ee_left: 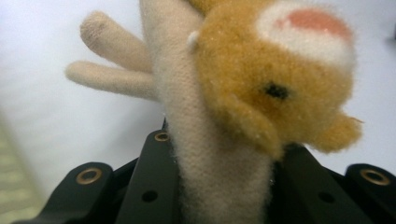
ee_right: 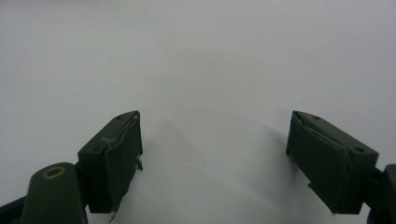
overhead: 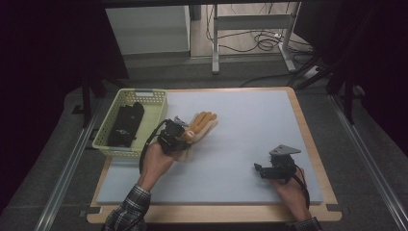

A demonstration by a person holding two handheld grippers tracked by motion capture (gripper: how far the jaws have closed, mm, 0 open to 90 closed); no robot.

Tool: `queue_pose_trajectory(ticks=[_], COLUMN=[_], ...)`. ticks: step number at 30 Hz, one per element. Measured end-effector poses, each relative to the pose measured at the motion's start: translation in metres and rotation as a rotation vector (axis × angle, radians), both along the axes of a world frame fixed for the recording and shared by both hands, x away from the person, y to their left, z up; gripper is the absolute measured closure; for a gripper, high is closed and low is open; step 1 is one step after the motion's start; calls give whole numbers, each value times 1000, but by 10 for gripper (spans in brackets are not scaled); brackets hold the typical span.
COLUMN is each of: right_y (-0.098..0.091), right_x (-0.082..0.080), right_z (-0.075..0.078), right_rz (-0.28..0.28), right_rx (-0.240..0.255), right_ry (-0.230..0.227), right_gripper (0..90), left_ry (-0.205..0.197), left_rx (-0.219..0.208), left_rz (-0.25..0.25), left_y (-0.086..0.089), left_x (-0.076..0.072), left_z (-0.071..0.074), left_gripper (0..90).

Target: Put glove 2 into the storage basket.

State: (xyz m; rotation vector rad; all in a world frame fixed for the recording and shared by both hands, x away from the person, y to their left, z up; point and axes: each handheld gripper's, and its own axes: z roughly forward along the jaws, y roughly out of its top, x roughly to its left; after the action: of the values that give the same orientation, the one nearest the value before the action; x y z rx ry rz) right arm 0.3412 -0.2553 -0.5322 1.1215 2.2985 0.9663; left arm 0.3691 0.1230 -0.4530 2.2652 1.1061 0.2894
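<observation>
On the far left I see a yellow basket (overhead: 126,95) with dark things (overhead: 126,124) inside. Just beside it, my left gripper (overhead: 179,134) is squeezing a soft, fuzzy glove (ee_left: 219,140), tan and orange, and holding it over the big pale mat (overhead: 250,125). Far over on the right, my right gripper (overhead: 262,169) sits low over the mat with its jaws wide apart and nothing in them.

A lab or recording studio: the surface (overhead: 250,134) is a padded grey work mat on a wooden board set between metal rails (overhead: 62,178), with black curtains (overhead: 48,43) at the sides, and loose cables (overhead: 260,41) lie under a desk frame (overhead: 250,29) beyond.
</observation>
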Motion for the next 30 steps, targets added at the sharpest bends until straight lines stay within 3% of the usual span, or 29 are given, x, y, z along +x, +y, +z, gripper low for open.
queue_pose_trajectory(ticks=[3,9,14,18,22,26,30], right_y=[0,0,0,0,0,0,0], right_x=[0,0,0,0,0,0,0], right_z=[0,0,0,0,0,0,0], right_rz=[0,-1,-1,-1,0,-1,-1], right_rx=[0,2,3,2,1,2,2], right_ry=[0,-1,-1,-1,-1,-1,0], right_gripper=[179,178,178,179,178,178,178], left_ry=[-4,-20,-24,-18,-8,32,88], left_rx=[4,52,65,111,131,155,190], left_rz=[40,134,204,282,328,393,421], left_y=[12,46,70,101,118,140,151], left_x=[6,19,26,36,40,49,61], left_z=[12,37,49,56,55,44,22], left_gripper=[748,744,741,737,733,732,730])
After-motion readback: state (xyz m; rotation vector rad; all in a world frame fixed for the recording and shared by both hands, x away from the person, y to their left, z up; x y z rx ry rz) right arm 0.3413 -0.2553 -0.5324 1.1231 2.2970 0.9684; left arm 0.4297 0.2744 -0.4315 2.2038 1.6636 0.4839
